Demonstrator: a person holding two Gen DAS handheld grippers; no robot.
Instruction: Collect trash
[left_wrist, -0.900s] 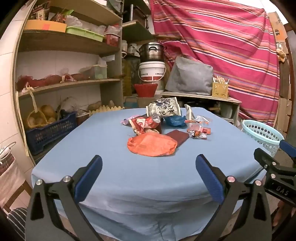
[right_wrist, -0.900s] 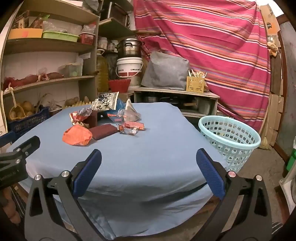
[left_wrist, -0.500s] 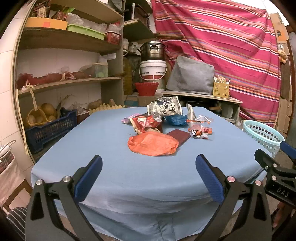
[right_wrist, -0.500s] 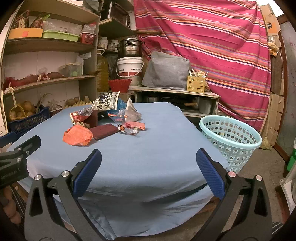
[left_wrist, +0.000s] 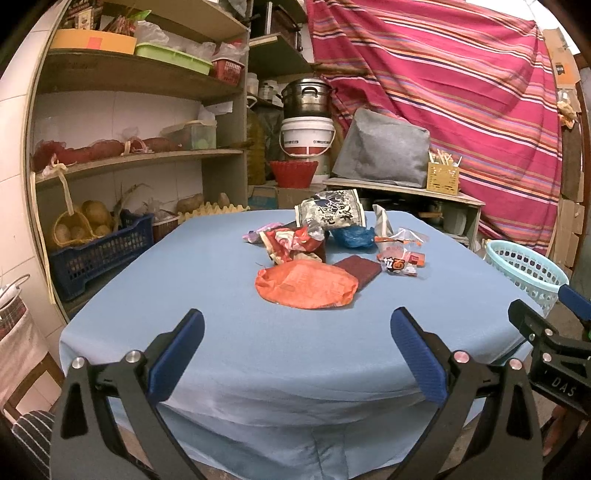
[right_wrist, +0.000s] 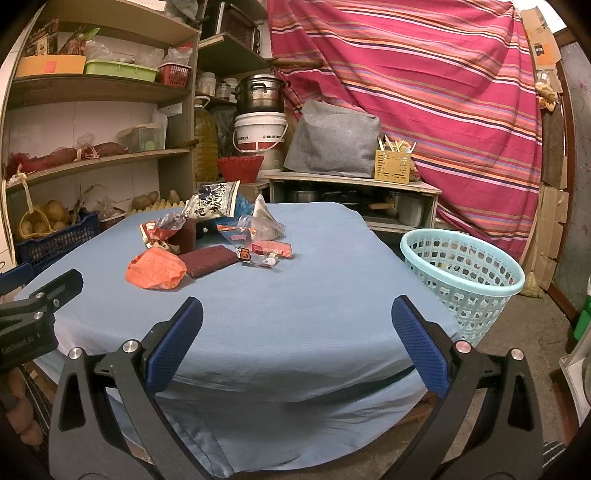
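Observation:
A heap of trash lies mid-table on the blue cloth (left_wrist: 229, 332): an orange wrapper (left_wrist: 306, 284) (right_wrist: 157, 272) nearest me, a dark red packet (left_wrist: 360, 268) (right_wrist: 210, 260), a crumpled red-and-white bag (left_wrist: 293, 242), a black-and-white snack bag (left_wrist: 330, 214) (right_wrist: 214, 199), a blue bag (left_wrist: 352, 236) and small clear wrappers (left_wrist: 400, 254) (right_wrist: 264, 254). A pale blue basket (right_wrist: 465, 273) (left_wrist: 526, 267) stands on the floor to the right. My left gripper (left_wrist: 297, 332) and right gripper (right_wrist: 297, 321) hover open over the near table edge, nothing between their fingers.
Wooden shelves (left_wrist: 136, 158) with baskets, potatoes and boxes fill the left wall. A low cabinet (right_wrist: 351, 184) with a grey bag, bucket and pot stands behind the table. A striped cloth (right_wrist: 424, 74) hangs at the back. The other gripper shows at each view's edge.
Both grippers have drifted slightly nearer to the table, so the trash heap sits a little lower and larger in view. The jaws stay wide.

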